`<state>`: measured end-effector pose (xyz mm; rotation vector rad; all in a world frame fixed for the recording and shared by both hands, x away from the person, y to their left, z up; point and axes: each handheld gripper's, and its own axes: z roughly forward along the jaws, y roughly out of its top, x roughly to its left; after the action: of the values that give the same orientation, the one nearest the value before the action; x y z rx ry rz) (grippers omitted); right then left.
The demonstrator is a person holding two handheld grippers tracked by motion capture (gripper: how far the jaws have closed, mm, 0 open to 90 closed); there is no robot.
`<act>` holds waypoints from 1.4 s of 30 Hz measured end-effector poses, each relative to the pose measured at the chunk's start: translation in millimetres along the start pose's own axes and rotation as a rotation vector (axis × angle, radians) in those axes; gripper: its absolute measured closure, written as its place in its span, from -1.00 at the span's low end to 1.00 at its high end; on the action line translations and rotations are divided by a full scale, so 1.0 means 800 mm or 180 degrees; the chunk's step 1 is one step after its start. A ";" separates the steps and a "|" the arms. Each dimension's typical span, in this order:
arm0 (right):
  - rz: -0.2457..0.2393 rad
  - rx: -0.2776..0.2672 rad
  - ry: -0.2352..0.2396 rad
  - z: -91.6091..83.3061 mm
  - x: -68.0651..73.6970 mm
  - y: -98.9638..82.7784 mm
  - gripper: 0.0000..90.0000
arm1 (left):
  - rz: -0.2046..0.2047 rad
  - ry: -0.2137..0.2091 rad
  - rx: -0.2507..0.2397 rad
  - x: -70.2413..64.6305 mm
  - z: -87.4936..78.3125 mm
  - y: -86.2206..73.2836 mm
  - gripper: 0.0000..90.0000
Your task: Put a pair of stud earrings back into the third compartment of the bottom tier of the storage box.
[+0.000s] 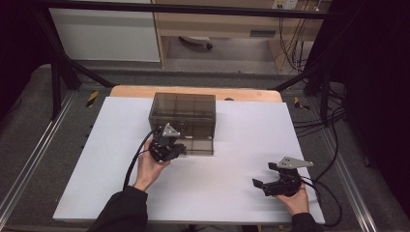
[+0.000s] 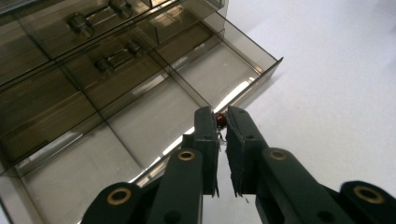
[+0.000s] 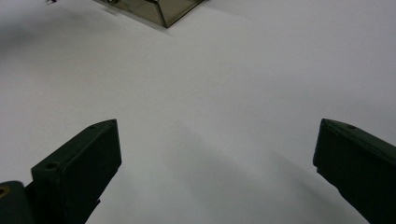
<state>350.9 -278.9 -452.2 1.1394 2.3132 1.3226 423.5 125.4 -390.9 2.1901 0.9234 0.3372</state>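
While a small red object (image 2: 220,119) is pinched between the tips of the left gripper (image 2: 221,122), that gripper is held just over the front lip of the open drawer (image 2: 196,88), the lowest one of a smoky, see-through drawer cabinet (image 1: 183,116). Little of the object is exposed, so what it is cannot be made out. The pulled-out drawer is seen to be divided into compartments, and the one directly ahead of the jaws appears bare. The carrying step is judged to be nearly done; what is called for next is a short advance over the drawer wall and a release into that compartment. Well away from the cabinet, toward the near right corner of the white table (image 1: 232,193), the right gripper (image 1: 269,177) is held with its jaws spread wide and nothing between them.
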 end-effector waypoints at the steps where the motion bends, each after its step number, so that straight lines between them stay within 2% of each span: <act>1: 0.0009 0.0001 -0.0003 0.000 0.000 0.000 -0.97 | 0.0007 0.0012 0.0021 0.000 0.002 0.002 0.83; 9: 0.0010 0.0004 -0.0004 0.000 0.000 0.000 -0.97 | 0.0009 0.0013 0.0016 -0.007 0.015 0.018 0.83; 12: 0.0011 0.0005 -0.0004 0.000 0.001 0.000 -0.97 | 0.0008 0.0016 0.0024 -0.010 0.027 0.023 0.83; 37: 0.0016 -0.0005 -0.0002 0.000 0.001 0.000 -0.97 | -0.0026 0.0079 0.0151 -0.015 0.082 0.038 0.82; 42: 0.0007 -0.0005 -0.0002 -0.001 0.000 0.000 -0.97 | -0.0040 0.0046 0.0142 -0.013 0.089 0.038 0.80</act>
<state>350.5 -279.0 -451.7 1.1423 2.3106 1.3243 466.4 66.2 -419.0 2.2243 0.9608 0.3297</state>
